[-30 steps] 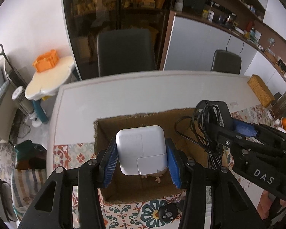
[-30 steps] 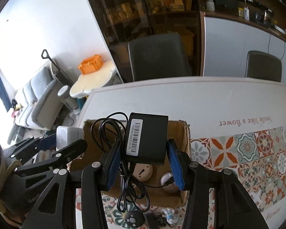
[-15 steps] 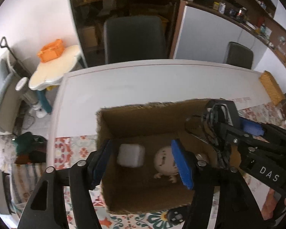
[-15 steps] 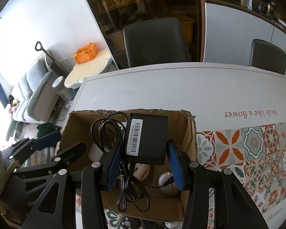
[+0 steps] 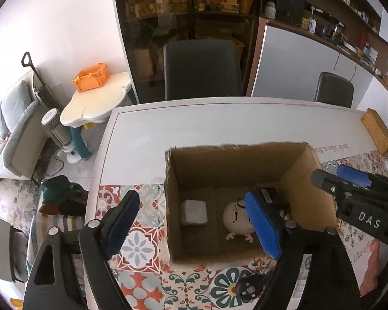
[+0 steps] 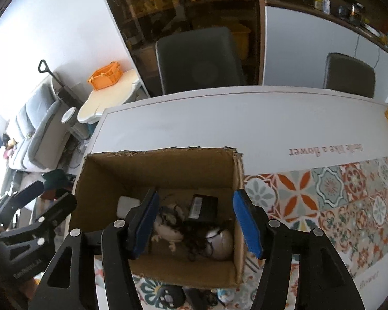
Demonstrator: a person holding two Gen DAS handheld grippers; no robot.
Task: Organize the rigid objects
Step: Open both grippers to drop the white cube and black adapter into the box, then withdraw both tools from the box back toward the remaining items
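We counted four things in one cardboard box (image 6: 103, 180): white charger (image 6: 128, 205), black adapter (image 6: 203, 206), pale figure (image 5: 236, 219), grey mouse (image 6: 221, 241), while both tools, left tool (image 5: 194, 222) and right tool (image 6: 195, 223), were opening, grasping nothing.

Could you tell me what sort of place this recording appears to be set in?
Most likely a home dining or living room: a long table with a patterned runner and chairs, shelves of household goods behind, and a sofa by a small side table.

A white charger (image 5: 194, 212) is lying flat at the box's (image 5: 235, 160) left; a black adapter (image 6: 203, 208) with tangled cord is resting right, over a pale toy (image 5: 236, 219).
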